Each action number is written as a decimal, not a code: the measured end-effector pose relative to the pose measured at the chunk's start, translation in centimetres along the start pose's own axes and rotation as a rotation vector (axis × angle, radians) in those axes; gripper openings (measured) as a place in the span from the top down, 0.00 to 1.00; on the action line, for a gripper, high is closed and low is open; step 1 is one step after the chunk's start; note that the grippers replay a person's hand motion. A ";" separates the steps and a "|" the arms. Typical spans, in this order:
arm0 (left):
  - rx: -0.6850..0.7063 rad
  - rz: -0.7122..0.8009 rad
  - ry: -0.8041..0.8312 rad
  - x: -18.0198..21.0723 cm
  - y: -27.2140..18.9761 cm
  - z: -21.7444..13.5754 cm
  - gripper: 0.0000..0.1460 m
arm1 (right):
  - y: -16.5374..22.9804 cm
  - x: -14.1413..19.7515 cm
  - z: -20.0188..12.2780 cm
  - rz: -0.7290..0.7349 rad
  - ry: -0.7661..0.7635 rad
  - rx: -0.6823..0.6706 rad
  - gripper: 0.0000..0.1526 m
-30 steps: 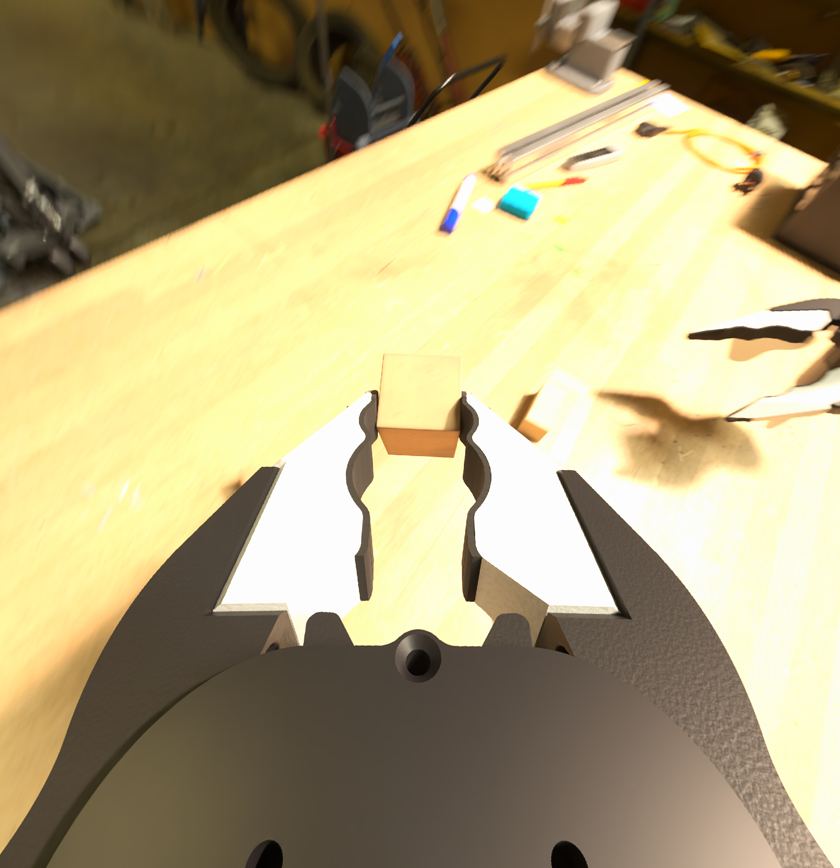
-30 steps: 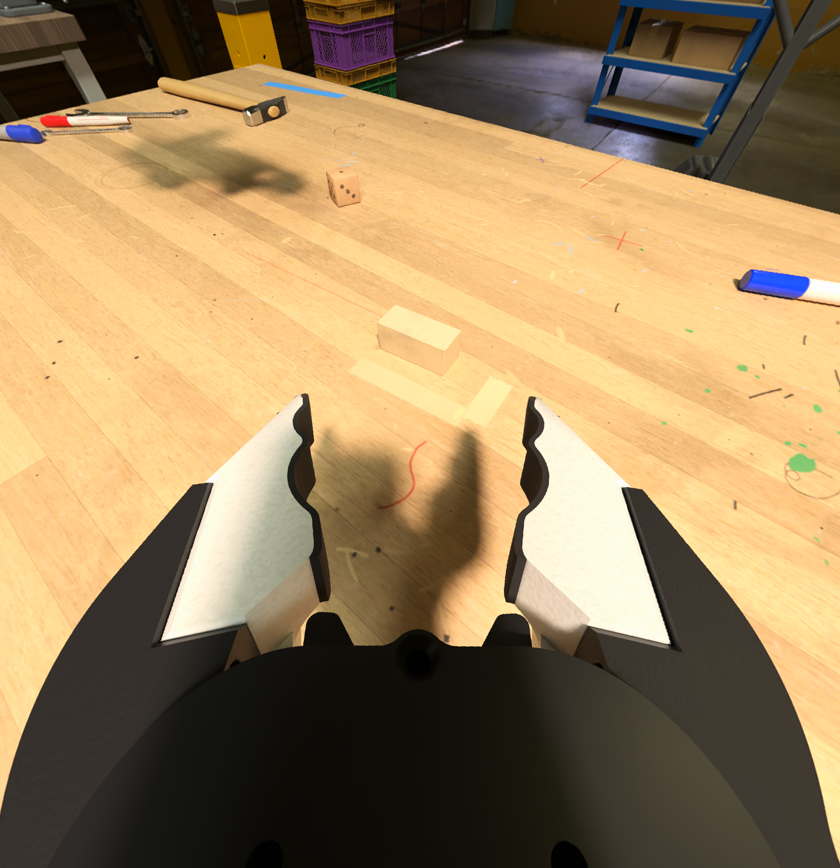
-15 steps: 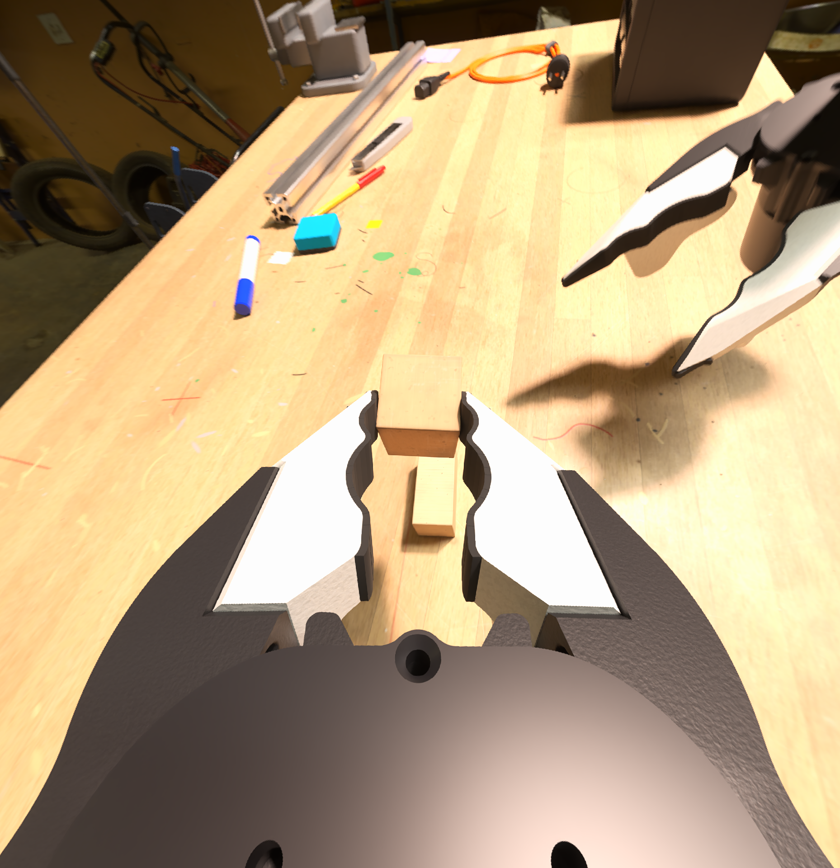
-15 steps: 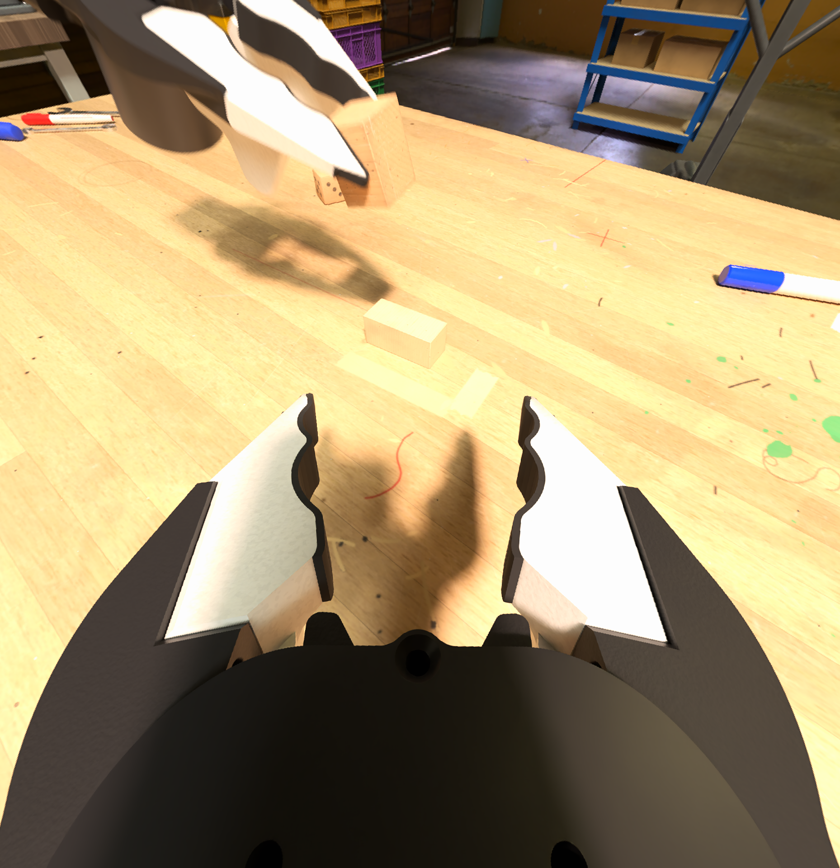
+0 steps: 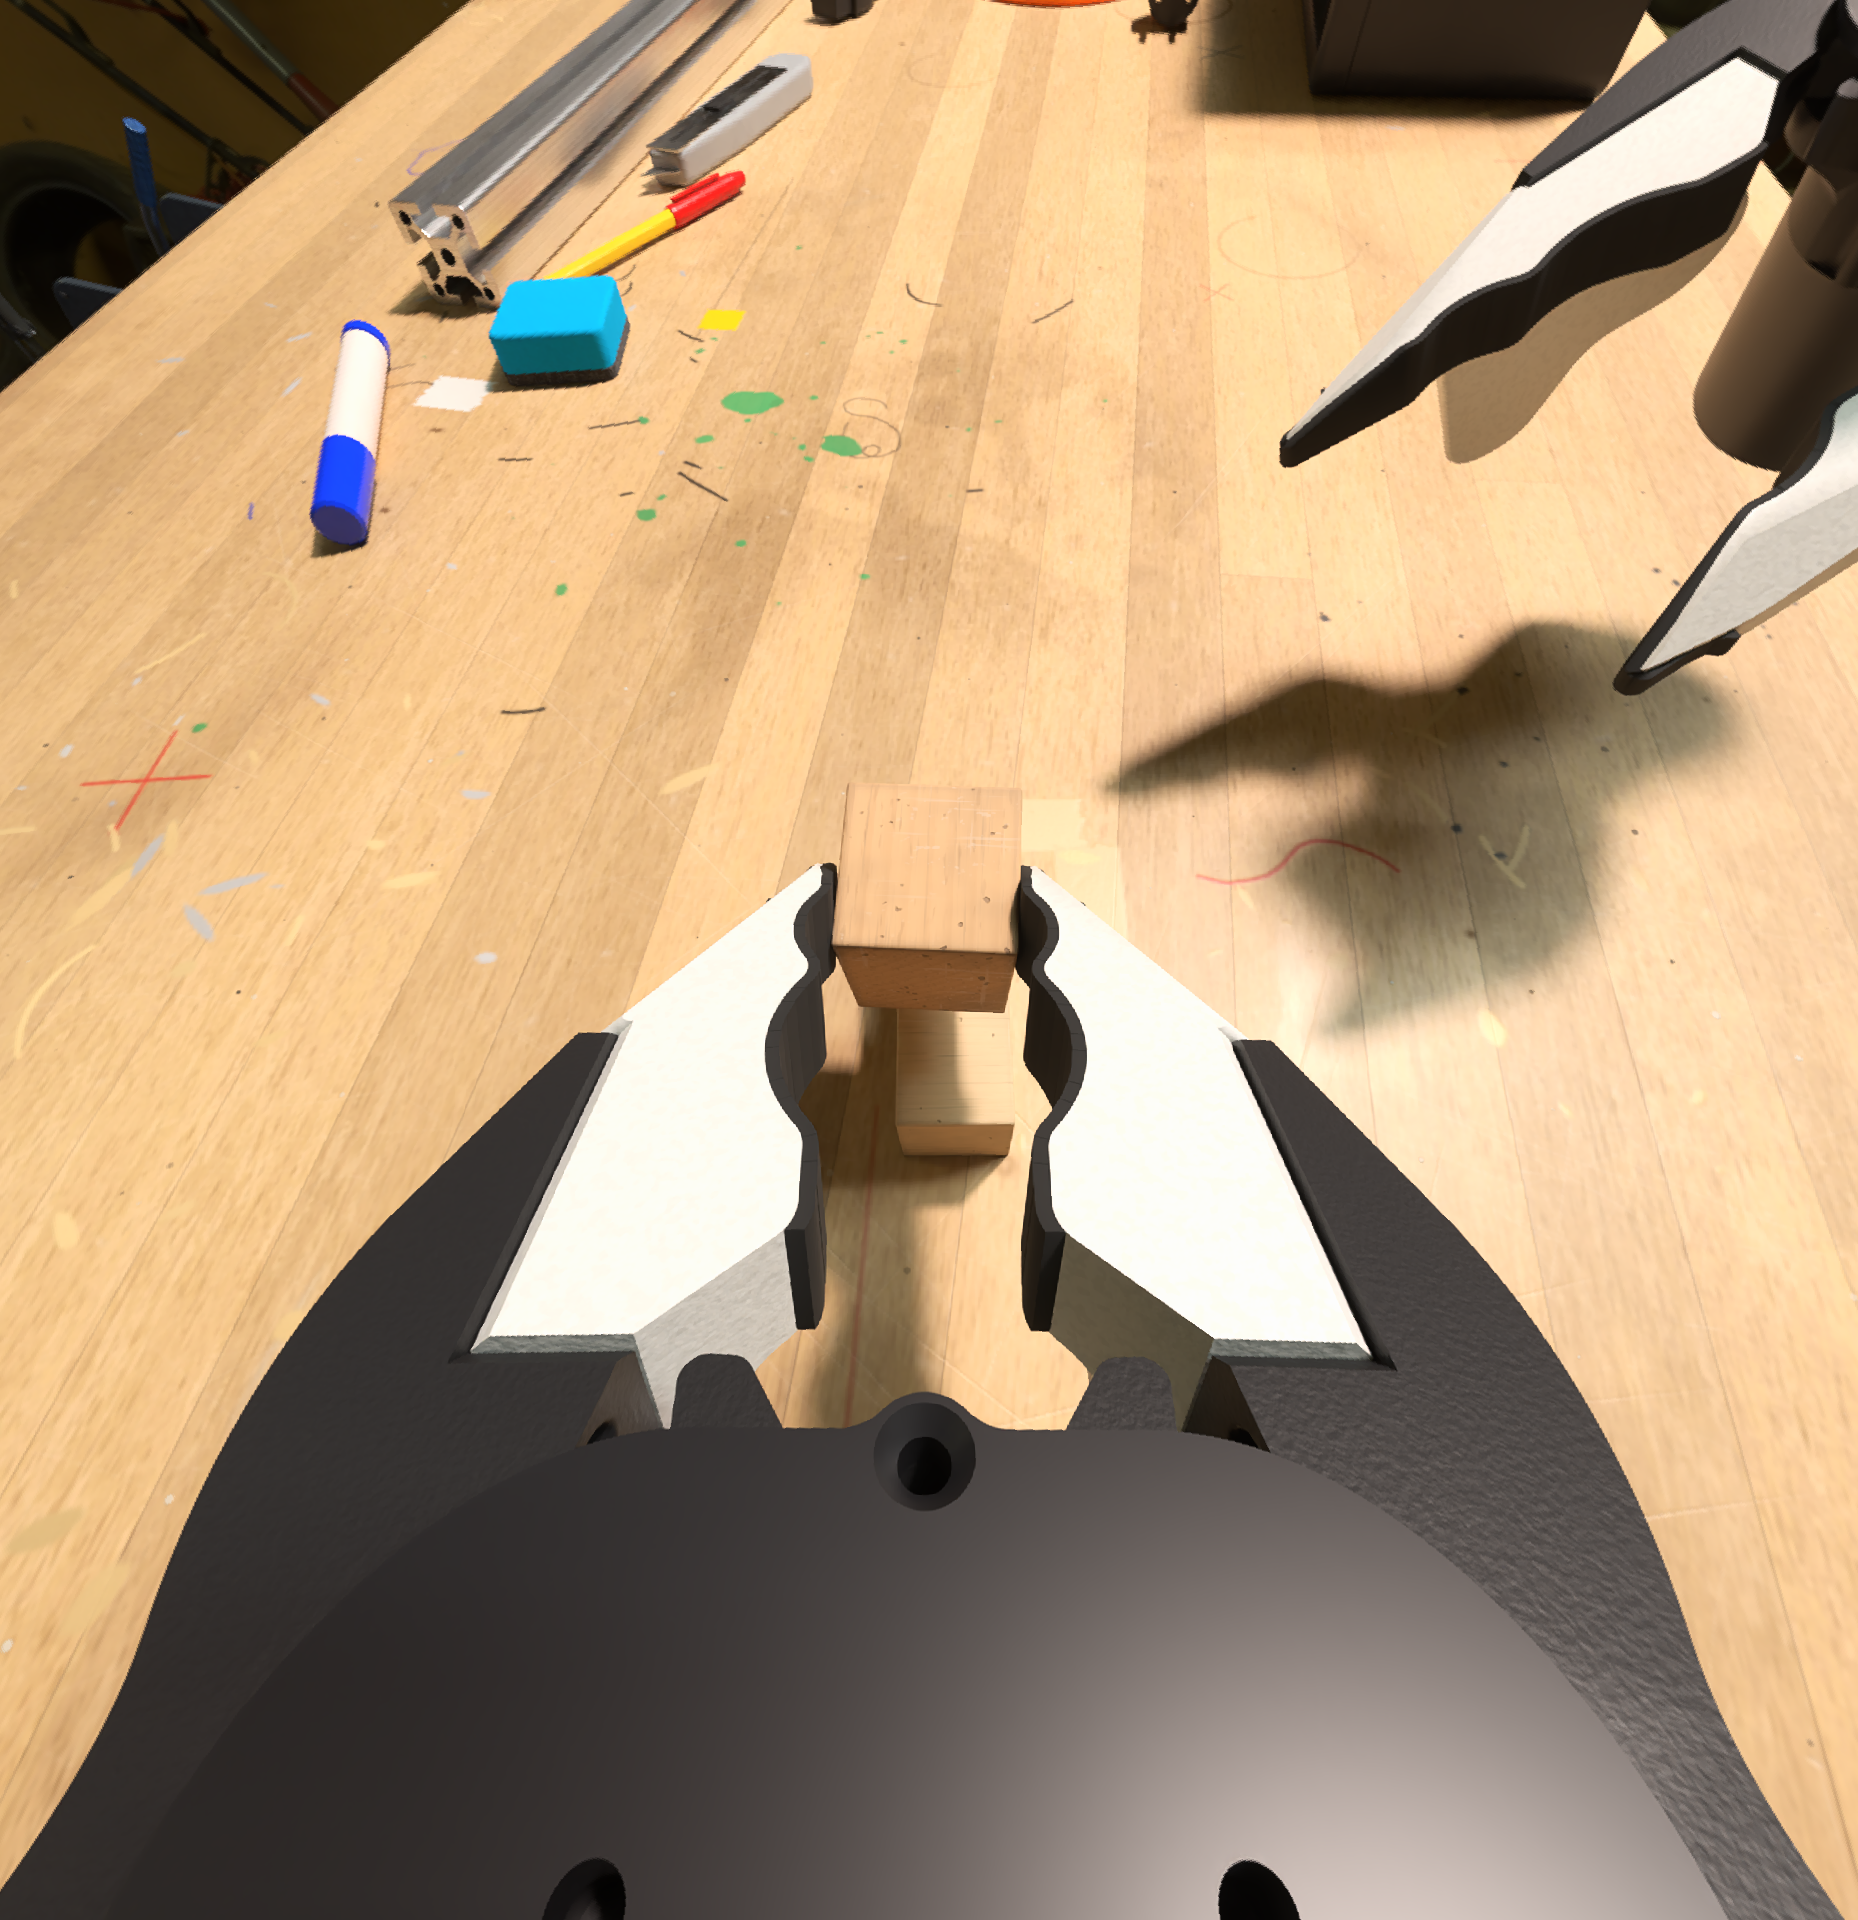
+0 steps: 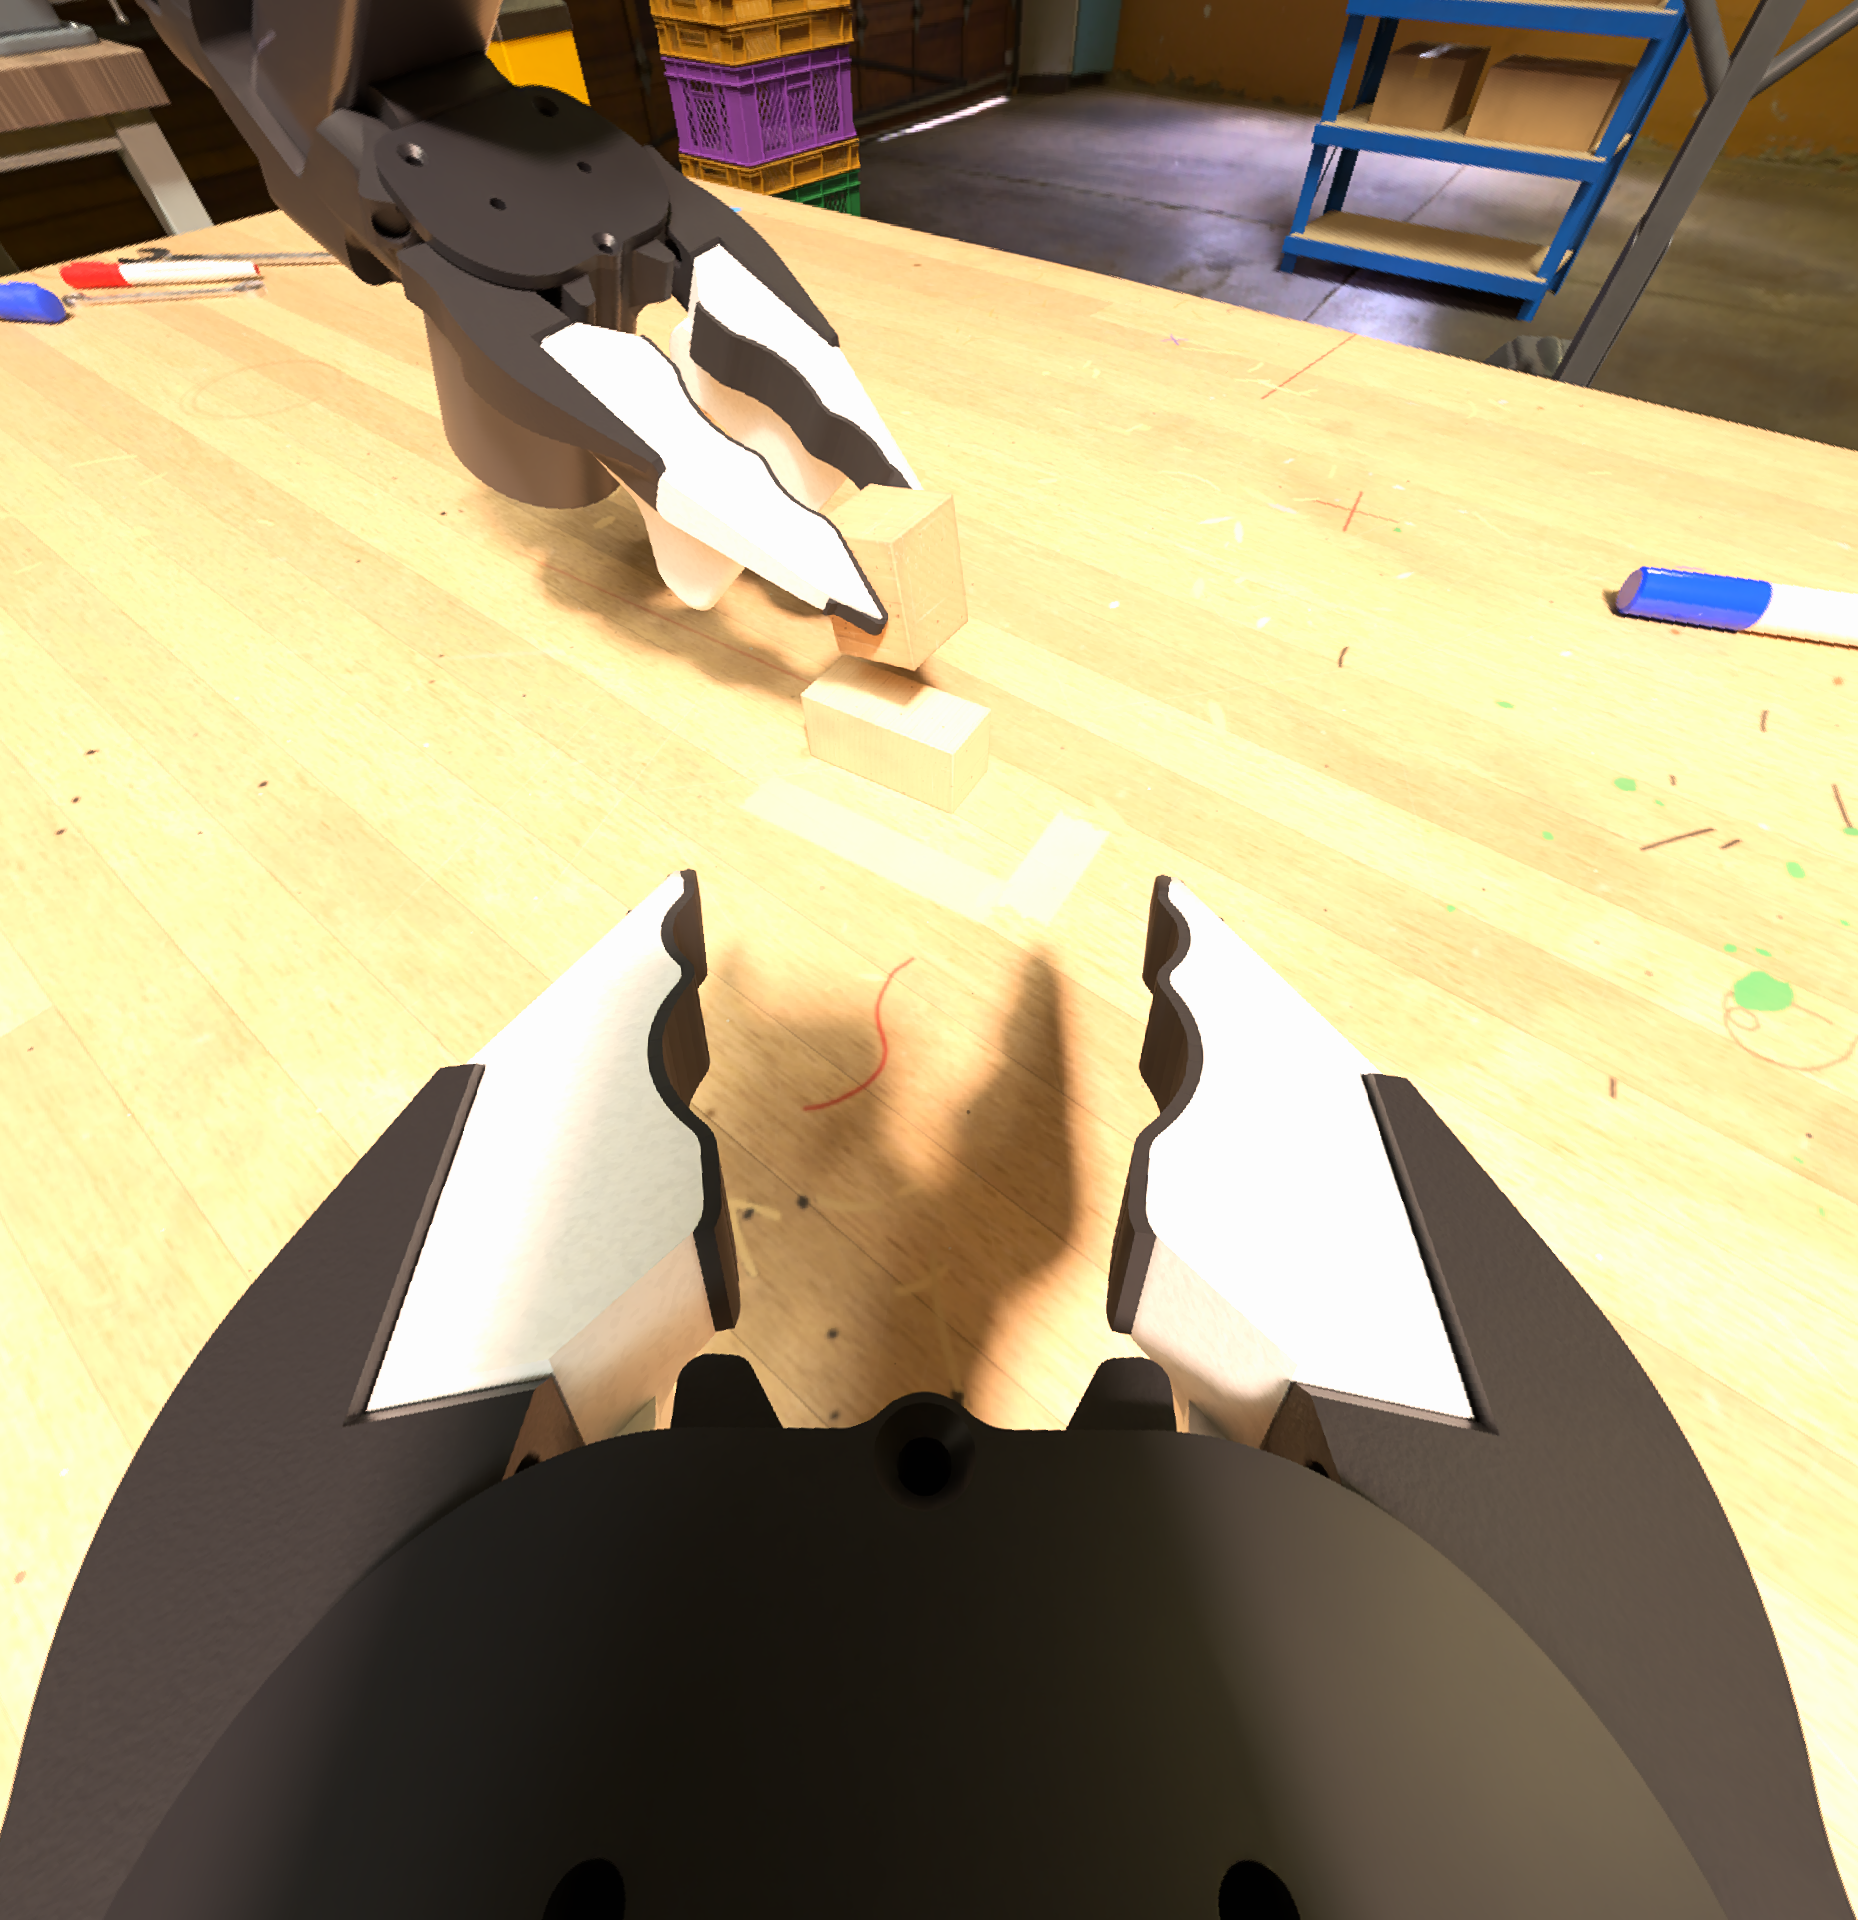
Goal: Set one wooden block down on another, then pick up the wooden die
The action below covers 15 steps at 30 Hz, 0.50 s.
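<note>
My left gripper (image 5: 925, 904) is shut on a wooden block (image 5: 927, 894) and holds it tilted, just over a flat pale wooden block (image 5: 954, 1091) that lies on the workbench. In the right wrist view the held block (image 6: 909, 577) sits at or barely above the far end of the lying block (image 6: 894, 732); I cannot tell if they touch. My left gripper also shows there (image 6: 883, 556). My right gripper (image 6: 925, 914) is open and empty, a little short of the blocks; it also shows in the left wrist view (image 5: 1455, 566) at the right. The wooden die is hidden.
A blue-capped marker (image 5: 348, 431), a cyan eraser (image 5: 558, 327), a red-yellow pen (image 5: 650, 229) and an aluminium rail (image 5: 551, 135) lie at the far left. Another blue marker (image 6: 1735, 603) lies right. The bench's far edge (image 6: 1320, 348) runs behind the blocks.
My left gripper has swung round and come down with its block, from high above the bench to just over the lying block. It now hides the die. The right gripper has barely moved.
</note>
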<state>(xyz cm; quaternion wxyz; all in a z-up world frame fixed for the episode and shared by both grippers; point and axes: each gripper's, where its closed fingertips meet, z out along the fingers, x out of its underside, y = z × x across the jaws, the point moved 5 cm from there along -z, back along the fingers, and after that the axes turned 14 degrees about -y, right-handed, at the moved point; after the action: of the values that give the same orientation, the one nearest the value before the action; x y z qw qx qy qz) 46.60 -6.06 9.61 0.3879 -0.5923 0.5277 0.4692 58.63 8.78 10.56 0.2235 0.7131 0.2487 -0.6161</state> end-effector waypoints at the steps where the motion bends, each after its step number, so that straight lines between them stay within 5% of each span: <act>1: 0.004 0.003 0.002 0.1 0.0 0.0 0.77 | 0.0 0.0 0.0 -0.004 0.002 -0.001 0.44; 15: -0.001 0.040 0.059 1.6 -0.2 0.5 0.77 | -0.1 0.6 0.3 0.005 0.020 -0.002 0.44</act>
<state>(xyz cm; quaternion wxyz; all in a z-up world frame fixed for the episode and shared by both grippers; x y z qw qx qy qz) 46.70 -5.94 7.95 0.3627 -0.5953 0.5504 0.4595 58.43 8.72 9.90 0.2231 0.7198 0.2496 -0.6081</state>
